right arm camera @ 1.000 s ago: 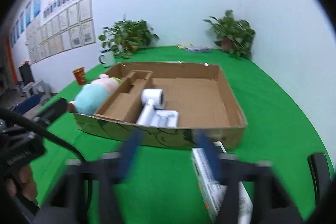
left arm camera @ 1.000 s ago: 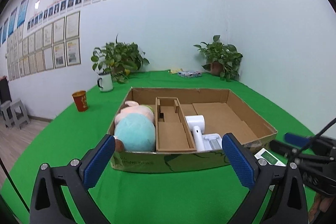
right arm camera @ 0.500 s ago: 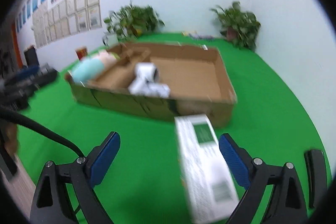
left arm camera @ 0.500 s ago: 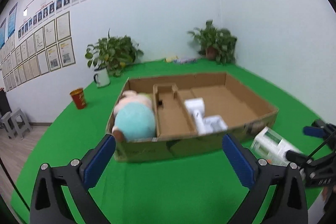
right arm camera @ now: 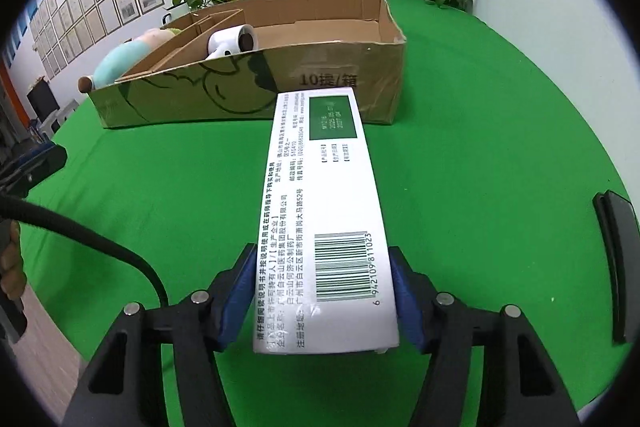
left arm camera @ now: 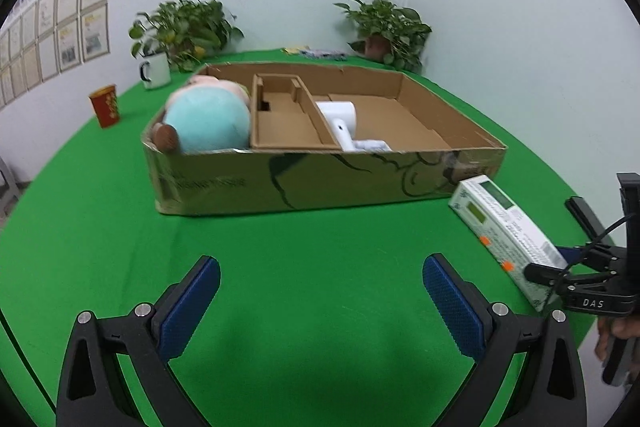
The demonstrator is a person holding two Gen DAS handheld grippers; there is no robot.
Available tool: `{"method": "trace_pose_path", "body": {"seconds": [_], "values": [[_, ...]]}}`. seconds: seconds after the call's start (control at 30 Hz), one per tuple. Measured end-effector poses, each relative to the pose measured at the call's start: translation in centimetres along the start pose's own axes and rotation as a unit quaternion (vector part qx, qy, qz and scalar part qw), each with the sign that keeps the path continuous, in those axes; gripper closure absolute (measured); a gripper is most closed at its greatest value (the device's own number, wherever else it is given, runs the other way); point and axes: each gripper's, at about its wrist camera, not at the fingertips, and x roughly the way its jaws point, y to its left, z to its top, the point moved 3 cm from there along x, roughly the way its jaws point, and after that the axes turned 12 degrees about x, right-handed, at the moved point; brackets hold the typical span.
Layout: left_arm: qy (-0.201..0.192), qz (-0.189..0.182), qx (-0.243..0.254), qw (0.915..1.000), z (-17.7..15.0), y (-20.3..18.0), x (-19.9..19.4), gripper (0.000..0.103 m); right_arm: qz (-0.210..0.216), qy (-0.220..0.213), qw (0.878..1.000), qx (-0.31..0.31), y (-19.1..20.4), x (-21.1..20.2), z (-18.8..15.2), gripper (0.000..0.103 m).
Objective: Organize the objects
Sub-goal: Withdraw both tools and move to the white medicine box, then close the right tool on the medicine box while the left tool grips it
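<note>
Now the right gripper (right arm camera: pixel 324 291) has just closed its jaws on the white box (right arm camera: pixel 320 223), which lies on the green bench (right arm camera: pixel 480 147) just beside the cardboard tray (right arm camera: pixel 256 83). The left gripper (left arm camera: pixel 320 303) hangs wide open, holding nothing.

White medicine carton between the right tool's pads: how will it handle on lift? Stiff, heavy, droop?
The medicine carton looks like thin card, probably light and fairly stiff. The right tool has just been closing on its barcode end, so the long free end may sag or pivot. Flat glossy sides could slip; hard squeezing might dent it.
</note>
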Motion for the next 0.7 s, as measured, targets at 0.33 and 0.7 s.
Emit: {"method": "trace_pose_path", "body": {"seconds": [0.33,0.7], "values": [[0.035,-0.157,-0.067,0.9847,0.7,-0.5,2.8,0.001,0.062,0.019,0.998,-0.009,5.9,-1.0,-3.6,0.013],[0.099,-0.310,-0.099,0.9402,2.6,-5.4,11.0,0.009,0.031,0.009,0.999,-0.024,7.2,0.4,-3.2,0.014]]}}
